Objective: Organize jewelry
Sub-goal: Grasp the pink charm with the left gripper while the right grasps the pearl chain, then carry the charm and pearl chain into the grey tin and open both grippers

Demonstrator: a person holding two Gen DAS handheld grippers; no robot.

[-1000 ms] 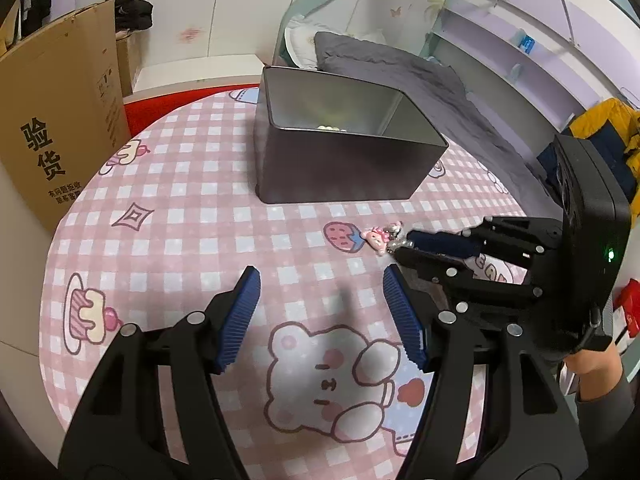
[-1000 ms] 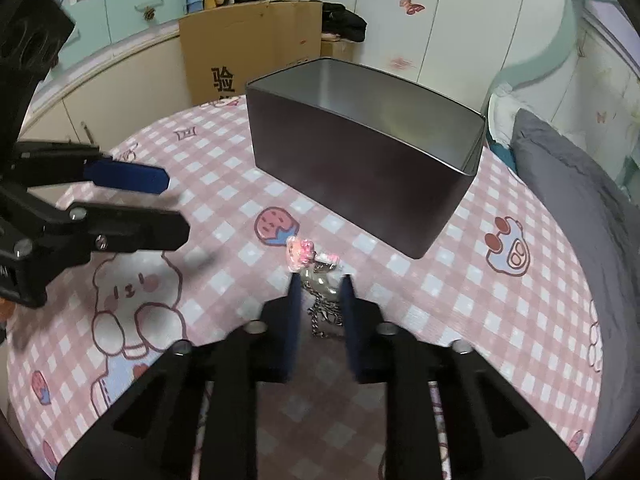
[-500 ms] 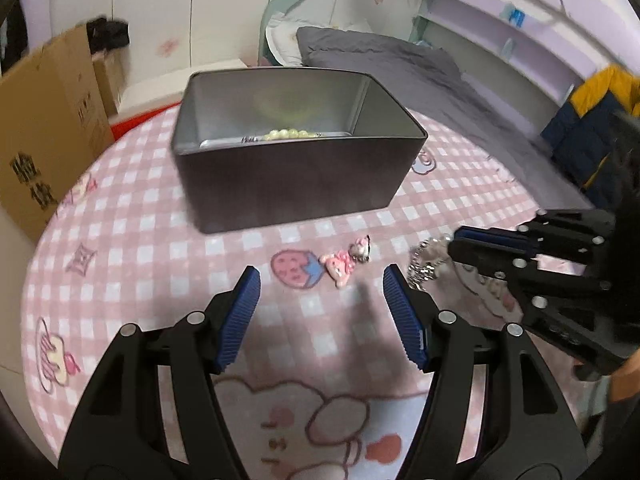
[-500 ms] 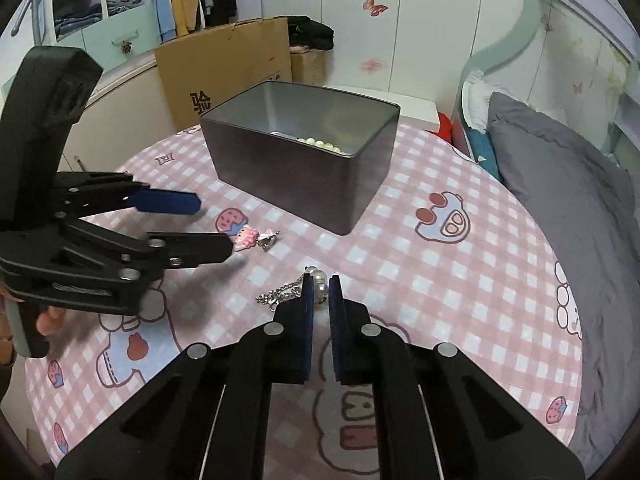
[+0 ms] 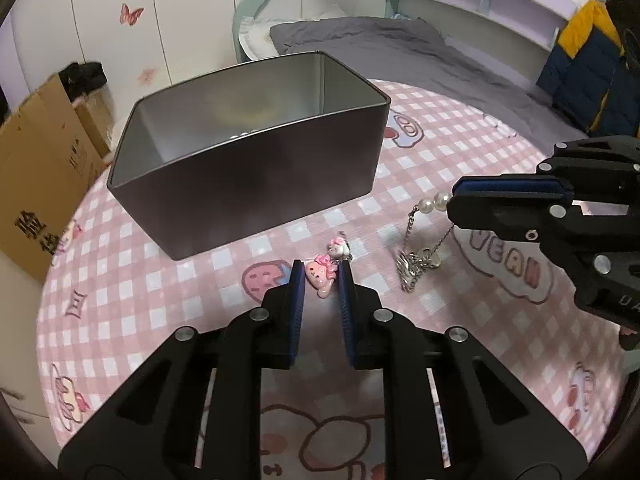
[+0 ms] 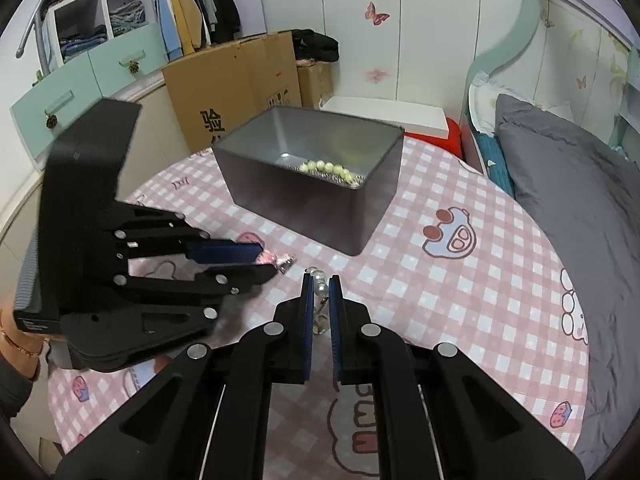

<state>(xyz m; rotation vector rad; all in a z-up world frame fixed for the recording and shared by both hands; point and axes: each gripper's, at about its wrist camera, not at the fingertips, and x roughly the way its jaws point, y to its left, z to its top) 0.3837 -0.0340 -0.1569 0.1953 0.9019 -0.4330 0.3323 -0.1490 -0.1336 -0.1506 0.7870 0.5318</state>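
2 handheld grippers work over a pink checked tablecloth [image 5: 168,304] printed with cartoon animals. The right gripper [image 6: 319,280] has its blue-padded fingers pinched on a pearl-and-chain bracelet [image 5: 420,240]: 2 pearls sit just past the fingertips while the fine silver chain hangs below them, its lower links and clasp pooled on the cloth. The left gripper [image 5: 322,276] has its fingers drawn close around a pink bunny charm [image 5: 320,276] lying flat between the tips; whether the pads actually touch it cannot be told. A smaller pale charm [image 5: 339,249] on a clasp lies just beyond those fingertips, seemingly linked to the bunny. Ahead of both pairs of fingers stands the open rectangular metal tin [image 6: 376,216], dark and matte outside, brushed silver inside, with a pearl strand [image 6: 332,170] already on its floor.

The risks look plain. Round, glossy pearls could roll out of a flat-padded pinch, and the dangling chain could snag the tin's thin rim on the way in. The small, hard, smooth charm could squirt sideways or be pressed into the cloth if the left fingers close off-centre.
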